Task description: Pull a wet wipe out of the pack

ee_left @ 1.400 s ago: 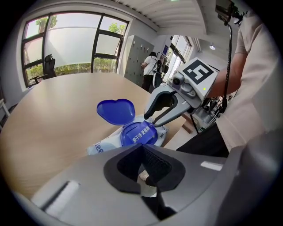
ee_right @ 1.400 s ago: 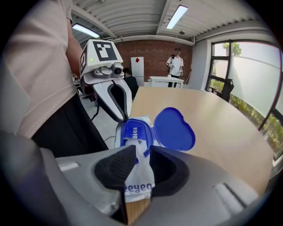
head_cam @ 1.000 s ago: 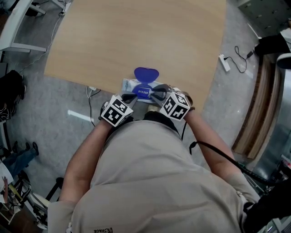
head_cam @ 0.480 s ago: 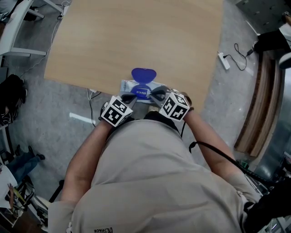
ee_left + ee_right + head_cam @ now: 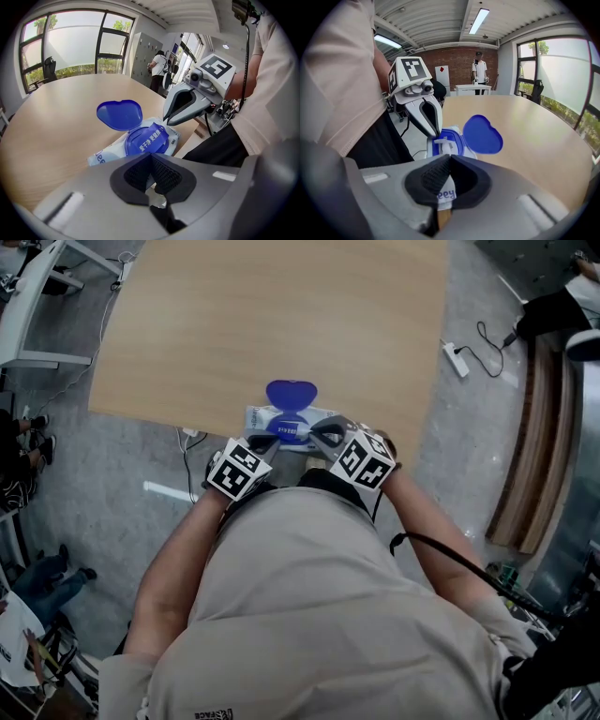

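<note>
Head view: left tool (image 5: 266,440) and right tool (image 5: 324,435) over wipe pack (image 5: 259,416) at bench (image 5: 281,315) near edge, blue lid (image 5: 291,393) flipped open. Left gripper view: jaws closed together, pack just beyond. Right gripper view: jaws closed, above pack's end.

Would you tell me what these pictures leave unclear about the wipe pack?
Head view: the left claw and right claw hide the near edge of the white wet-wipe pack with blue heart-shaped lid.
Left gripper view: the left claw covers the pack's near side.
Right gripper view: the white bit in the opening is too small to call a wipe.
</note>
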Demonstrator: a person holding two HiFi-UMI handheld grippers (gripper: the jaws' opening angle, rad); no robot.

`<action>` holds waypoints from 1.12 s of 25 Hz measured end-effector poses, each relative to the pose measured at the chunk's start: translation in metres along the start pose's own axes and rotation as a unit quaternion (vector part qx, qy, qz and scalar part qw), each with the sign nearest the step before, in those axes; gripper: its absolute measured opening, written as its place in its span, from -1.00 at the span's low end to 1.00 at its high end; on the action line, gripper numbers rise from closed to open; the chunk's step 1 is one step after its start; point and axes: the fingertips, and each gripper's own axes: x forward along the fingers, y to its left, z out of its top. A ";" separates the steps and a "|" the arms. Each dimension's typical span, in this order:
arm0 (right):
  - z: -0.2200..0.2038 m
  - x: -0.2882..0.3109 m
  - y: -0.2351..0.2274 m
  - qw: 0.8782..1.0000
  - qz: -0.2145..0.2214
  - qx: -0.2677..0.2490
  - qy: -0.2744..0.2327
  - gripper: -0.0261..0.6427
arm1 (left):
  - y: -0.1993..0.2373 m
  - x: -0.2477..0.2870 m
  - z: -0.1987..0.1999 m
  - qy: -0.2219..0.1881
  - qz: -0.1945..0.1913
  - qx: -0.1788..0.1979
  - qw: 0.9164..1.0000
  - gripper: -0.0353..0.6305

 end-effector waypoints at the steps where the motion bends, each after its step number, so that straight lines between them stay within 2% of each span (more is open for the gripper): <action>1: 0.001 -0.002 0.000 1.000 -0.004 0.003 -0.002 -0.91 | 0.000 0.000 0.000 0.000 0.000 0.000 1.000 -0.88; 11: 0.012 -0.031 0.009 0.998 -0.046 0.030 -0.022 -0.91 | -0.007 -0.002 -0.001 -0.003 -0.003 0.012 1.000 -0.88; 28: 0.037 -0.074 0.018 0.991 -0.117 0.047 -0.049 -0.91 | -0.015 -0.004 -0.003 -0.016 -0.022 0.025 0.999 -0.88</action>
